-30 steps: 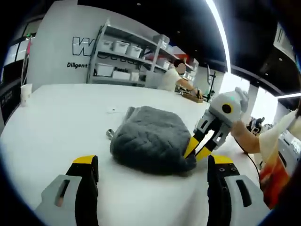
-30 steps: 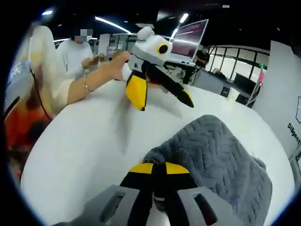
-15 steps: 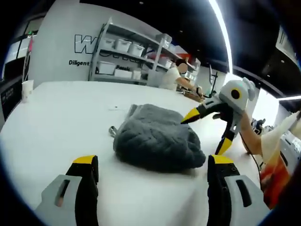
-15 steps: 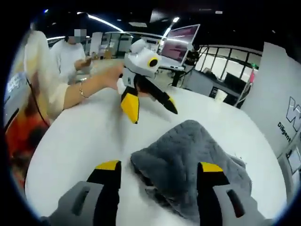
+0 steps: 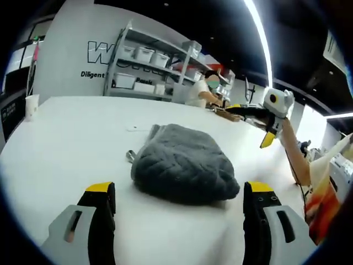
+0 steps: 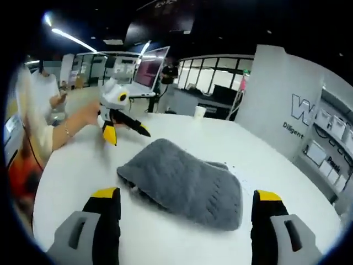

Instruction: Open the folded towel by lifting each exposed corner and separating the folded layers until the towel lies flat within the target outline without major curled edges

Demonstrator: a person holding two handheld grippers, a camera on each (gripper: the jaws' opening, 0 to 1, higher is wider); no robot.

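Wall lettering (image 5: pixel 98 74) reads "Diligent"; gray towel (image 5: pixel 182 162) folded; both claws gape.

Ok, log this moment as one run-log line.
towel: folded, heaped on table | left tool: open, off towel | right tool: open, off towel | outline: not visible

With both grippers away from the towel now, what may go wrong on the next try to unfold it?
1. The grey towel lies in a thick bunched mound, so a jaw may pinch several layers together instead of one corner.
2. Both the left gripper and the right gripper are open and off the cloth, so each must find an edge again.
3. A small metal piece lies beside the towel and may be dragged along.
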